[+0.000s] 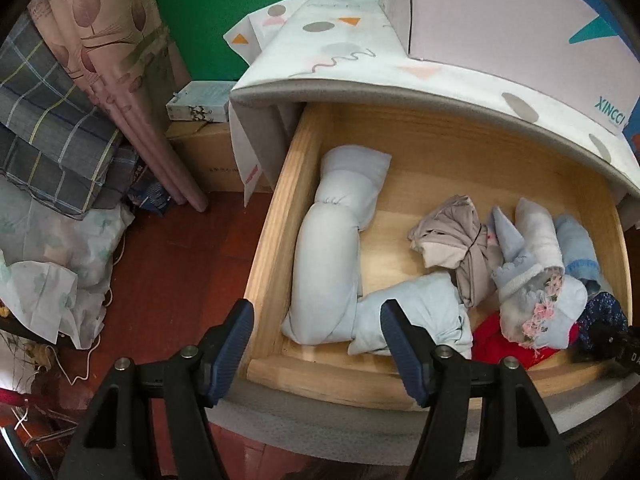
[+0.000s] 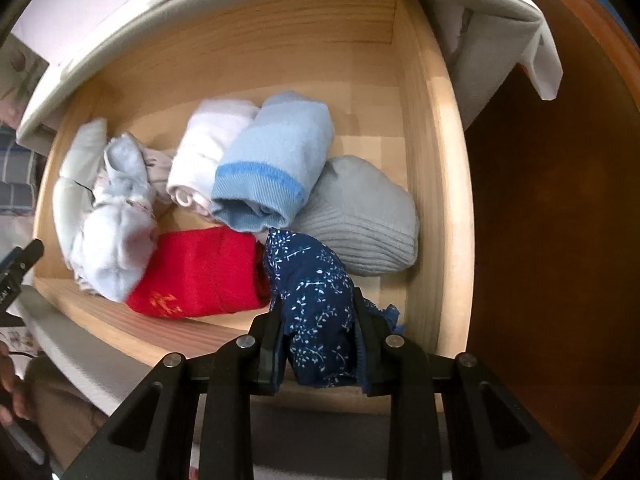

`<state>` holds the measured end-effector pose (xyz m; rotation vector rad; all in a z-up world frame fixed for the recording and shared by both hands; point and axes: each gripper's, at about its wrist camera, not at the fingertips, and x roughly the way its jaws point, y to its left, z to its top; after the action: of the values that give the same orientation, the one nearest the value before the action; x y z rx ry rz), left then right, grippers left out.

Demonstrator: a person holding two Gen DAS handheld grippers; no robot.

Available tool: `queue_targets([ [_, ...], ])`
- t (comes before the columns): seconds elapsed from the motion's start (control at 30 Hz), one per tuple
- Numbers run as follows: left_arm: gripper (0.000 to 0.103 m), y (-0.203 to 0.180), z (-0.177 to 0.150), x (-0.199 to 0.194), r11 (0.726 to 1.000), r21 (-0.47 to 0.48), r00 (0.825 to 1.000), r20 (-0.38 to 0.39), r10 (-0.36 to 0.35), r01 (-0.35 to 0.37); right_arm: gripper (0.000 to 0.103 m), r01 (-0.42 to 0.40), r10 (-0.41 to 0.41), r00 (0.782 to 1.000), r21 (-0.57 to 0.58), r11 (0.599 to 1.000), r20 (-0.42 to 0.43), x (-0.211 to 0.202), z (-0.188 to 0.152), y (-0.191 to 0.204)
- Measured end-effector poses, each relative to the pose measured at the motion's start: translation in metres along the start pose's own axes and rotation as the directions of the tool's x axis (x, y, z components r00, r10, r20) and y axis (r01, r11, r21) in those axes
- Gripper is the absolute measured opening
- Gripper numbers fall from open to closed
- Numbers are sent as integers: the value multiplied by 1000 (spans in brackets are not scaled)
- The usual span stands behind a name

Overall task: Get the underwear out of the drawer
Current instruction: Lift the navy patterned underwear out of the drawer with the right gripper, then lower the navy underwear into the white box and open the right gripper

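Pinching navy underwear [image 2: 316,312] beside drawer wall [image 2: 430,200].

We see a drawer [image 2: 424,168] of pale, unvarnished-looking wood with a matt, visible grain. The navy underwear [image 2: 316,304] is thin printed cloth with a lace edge; the red piece [image 2: 200,276] looks like soft knit, the grey one [image 2: 360,216] ribbed. The right hand-held gripper [image 2: 318,344] is matt black plastic with shiny metal pins. The floor [image 1: 168,272] is glossy reddish-brown.
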<state>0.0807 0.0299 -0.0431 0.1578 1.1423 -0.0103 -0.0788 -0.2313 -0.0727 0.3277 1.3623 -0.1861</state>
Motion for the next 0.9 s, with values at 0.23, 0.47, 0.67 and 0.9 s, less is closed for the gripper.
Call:
queue_targets([
  [0.23,68,-1,0,0,1000,-1,1000,-5,-3,3,25,-3,4,1000,-20,1000,19,-30,7,0],
  [0.47,68,2,1,1,1000,-10,1000,-6,-15,15,25,2,1,997,-47,999,74,-85,19,-2],
  [0.67,68,3,1,1,1000,-10,1000,-7,-13,13,25,1,12,987,-80,997,162,-150,52,-1],
  [0.9,68,3,2,1,1000,-8,1000,-6,-11,11,25,-12,47,954,-118,993,297,-231,107,20],
])
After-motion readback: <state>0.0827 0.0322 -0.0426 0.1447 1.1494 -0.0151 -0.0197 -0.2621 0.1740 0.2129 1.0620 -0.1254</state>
